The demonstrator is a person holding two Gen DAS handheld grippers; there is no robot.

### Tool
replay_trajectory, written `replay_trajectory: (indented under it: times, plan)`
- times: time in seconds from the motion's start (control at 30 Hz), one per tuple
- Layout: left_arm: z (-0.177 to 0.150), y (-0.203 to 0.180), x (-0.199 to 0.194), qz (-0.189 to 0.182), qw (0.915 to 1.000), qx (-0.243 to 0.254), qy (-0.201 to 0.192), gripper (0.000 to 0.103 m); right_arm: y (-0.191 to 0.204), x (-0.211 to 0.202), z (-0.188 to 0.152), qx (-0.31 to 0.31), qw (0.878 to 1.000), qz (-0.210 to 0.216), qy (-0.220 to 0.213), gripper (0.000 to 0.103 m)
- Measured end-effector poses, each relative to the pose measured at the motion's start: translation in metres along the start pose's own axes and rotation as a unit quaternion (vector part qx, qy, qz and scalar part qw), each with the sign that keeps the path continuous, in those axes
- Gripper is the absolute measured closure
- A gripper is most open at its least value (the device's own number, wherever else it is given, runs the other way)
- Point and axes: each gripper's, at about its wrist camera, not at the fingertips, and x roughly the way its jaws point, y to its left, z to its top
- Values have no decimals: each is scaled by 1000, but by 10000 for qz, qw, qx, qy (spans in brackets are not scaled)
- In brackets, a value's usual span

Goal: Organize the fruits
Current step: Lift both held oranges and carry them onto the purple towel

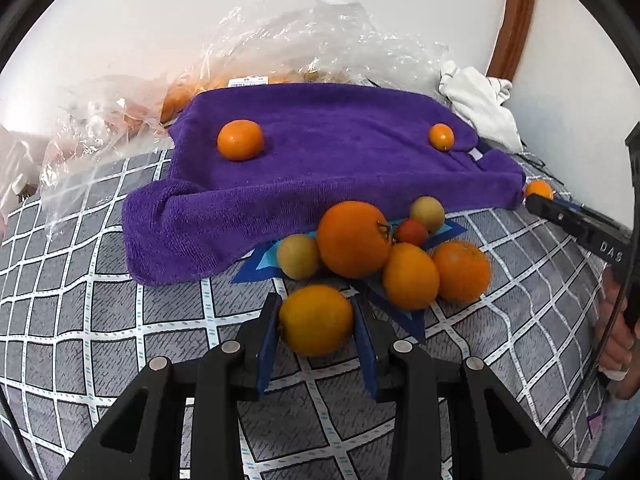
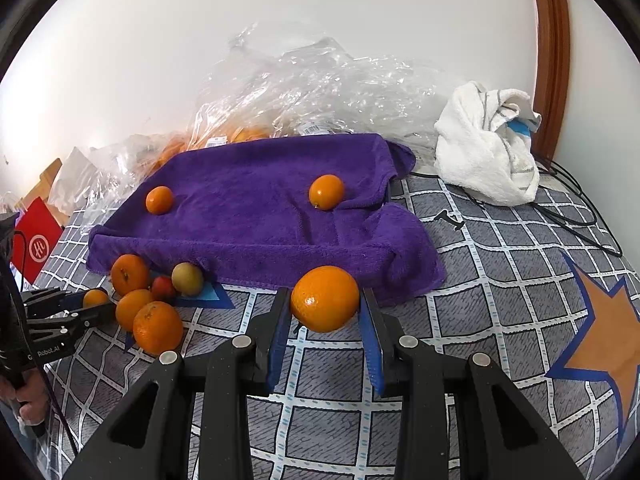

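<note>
White cloth, crumpled plastic bags

Two oranges on purple towel, fruit pile beside it

Towel spread on bed; two oranges on towel, well apart. Fruit cluster before towel's front edge. Plastic bags behind towel. Crumpled cloth right of towel.

Ahead of my grippers I see a plush purple terry towel, crinkled glossy clear plastic bags, and a matt quilted grey checked bedcover.
</note>
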Motion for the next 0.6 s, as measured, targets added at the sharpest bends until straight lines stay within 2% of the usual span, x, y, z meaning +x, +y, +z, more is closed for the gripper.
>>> replay_trajectory:
  times: [0.13,0.3,0.5,0.6]
  plan:
    - [-1,-3,0,79,9999,129,-7,70,-1,0,0,31,10000,15,6,69]
    - [-1,-1,-1,62,10000,6,-40,71,1,3,-1,23,10000,-7,60,69]
    - [4,22,-17,-592,9951,-687,-382,71,5,3,-1,-81,10000,4,34,69]
    - [4,30,-26,-731,9912,-894,-654,71,6,3,-2,-87,10000,25,39,69]
